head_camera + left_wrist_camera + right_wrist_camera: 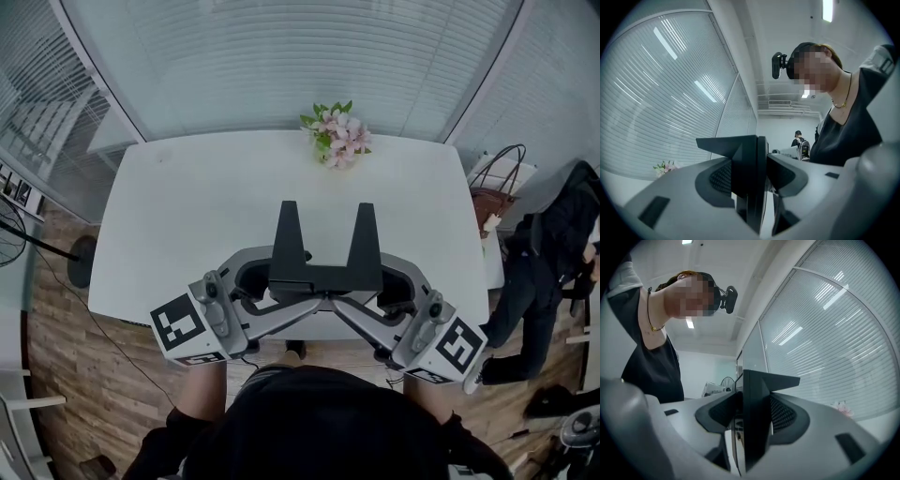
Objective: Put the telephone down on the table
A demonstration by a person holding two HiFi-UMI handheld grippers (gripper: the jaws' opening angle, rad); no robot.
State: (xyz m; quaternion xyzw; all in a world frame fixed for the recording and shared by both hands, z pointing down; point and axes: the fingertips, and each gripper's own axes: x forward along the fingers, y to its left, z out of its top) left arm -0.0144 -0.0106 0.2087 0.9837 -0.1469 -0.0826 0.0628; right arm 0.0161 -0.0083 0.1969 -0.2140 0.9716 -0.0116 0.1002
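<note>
Left gripper (255,281): jaws partly spread, pinching the left end of the black telephone (323,272). Right gripper (398,286): likewise, clamped on the right end. Telephone spans both, over the near edge of the white desk (187,216); contact with the desk unclear. Its two prongs point toward the flowers (337,139) at the far edge.

Two tongs (281,284) (370,284), one telephone (323,272), one table (187,216), one flower bunch (337,137), one handbag (494,195)

I see the black telephone (323,278), flat-based with two tapered prongs pointing away from me, held level over the white counter's (187,216) near edge.
</note>
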